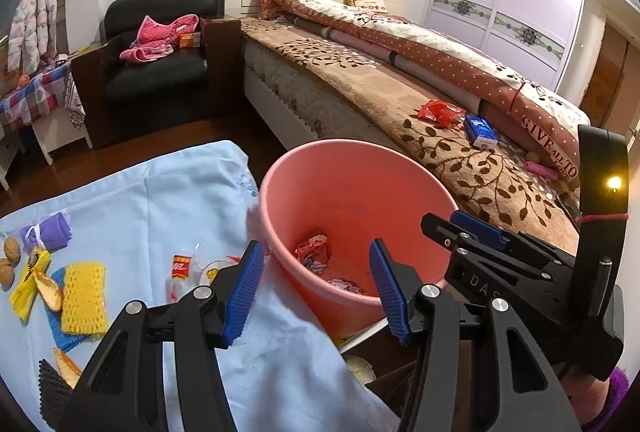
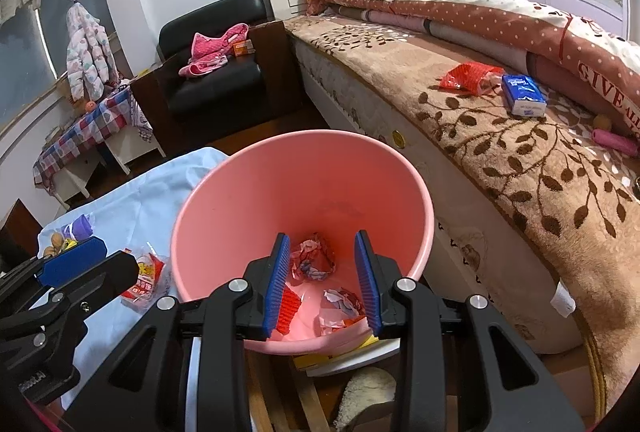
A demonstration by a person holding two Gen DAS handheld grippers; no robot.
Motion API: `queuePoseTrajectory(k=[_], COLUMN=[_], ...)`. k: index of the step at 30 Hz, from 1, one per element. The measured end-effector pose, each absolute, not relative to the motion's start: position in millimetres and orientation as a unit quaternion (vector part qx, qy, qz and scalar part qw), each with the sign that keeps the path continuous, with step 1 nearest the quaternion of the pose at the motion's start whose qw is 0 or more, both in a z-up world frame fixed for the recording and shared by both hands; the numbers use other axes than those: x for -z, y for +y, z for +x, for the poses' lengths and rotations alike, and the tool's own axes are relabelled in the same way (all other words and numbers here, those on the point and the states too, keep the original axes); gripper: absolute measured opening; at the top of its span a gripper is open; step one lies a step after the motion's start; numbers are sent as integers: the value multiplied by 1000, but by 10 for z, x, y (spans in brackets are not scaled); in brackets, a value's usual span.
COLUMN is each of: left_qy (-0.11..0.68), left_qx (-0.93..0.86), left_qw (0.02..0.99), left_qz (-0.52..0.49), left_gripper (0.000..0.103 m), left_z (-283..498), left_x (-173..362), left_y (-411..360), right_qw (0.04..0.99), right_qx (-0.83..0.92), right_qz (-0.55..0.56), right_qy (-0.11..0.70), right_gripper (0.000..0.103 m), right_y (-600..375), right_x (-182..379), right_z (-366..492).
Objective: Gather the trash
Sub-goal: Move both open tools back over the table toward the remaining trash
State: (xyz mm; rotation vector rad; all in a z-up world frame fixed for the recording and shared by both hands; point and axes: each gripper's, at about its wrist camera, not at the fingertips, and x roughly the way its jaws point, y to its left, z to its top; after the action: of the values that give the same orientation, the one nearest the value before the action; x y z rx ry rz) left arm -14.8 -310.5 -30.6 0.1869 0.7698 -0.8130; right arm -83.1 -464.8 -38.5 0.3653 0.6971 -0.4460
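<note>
A pink bin (image 1: 360, 191) stands between the blue-clothed table (image 1: 160, 191) and the bed; it shows in the right wrist view (image 2: 280, 167) too. Crumpled wrappers (image 2: 312, 256) lie at its bottom. My right gripper (image 2: 323, 286) is open and empty, held over the bin's near rim. My left gripper (image 1: 316, 292) is open and empty, above the table edge and bin rim. A clear plastic wrapper with red print (image 1: 188, 268) lies on the cloth by the left finger. A red wrapper (image 1: 440, 111) lies on the bed.
On the cloth lie a yellow sponge (image 1: 84, 298), bread pieces (image 1: 48, 288), walnuts (image 1: 10, 256), a purple roll (image 1: 48, 232) and a yellow packet (image 1: 30, 276). A blue tissue pack (image 1: 480, 131) lies on the bed (image 1: 360, 71). A black armchair (image 1: 160, 63) stands behind.
</note>
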Motion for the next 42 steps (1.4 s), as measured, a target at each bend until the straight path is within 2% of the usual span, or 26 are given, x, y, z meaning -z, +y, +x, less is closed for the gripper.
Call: queuePoseTrajectory(k=[42], left_qy=[363], left_qx=[275], left_qw=[888], left_qz=[65], left_gripper=[54], left_z=[-125], left_x=[208], left_y=[-2114], right_qw=[919], right_qx=[138], right_qz=[143], right_qy=[341], right_gripper=[34], right_y=[-3849], right_x=[216], right_z=[-719])
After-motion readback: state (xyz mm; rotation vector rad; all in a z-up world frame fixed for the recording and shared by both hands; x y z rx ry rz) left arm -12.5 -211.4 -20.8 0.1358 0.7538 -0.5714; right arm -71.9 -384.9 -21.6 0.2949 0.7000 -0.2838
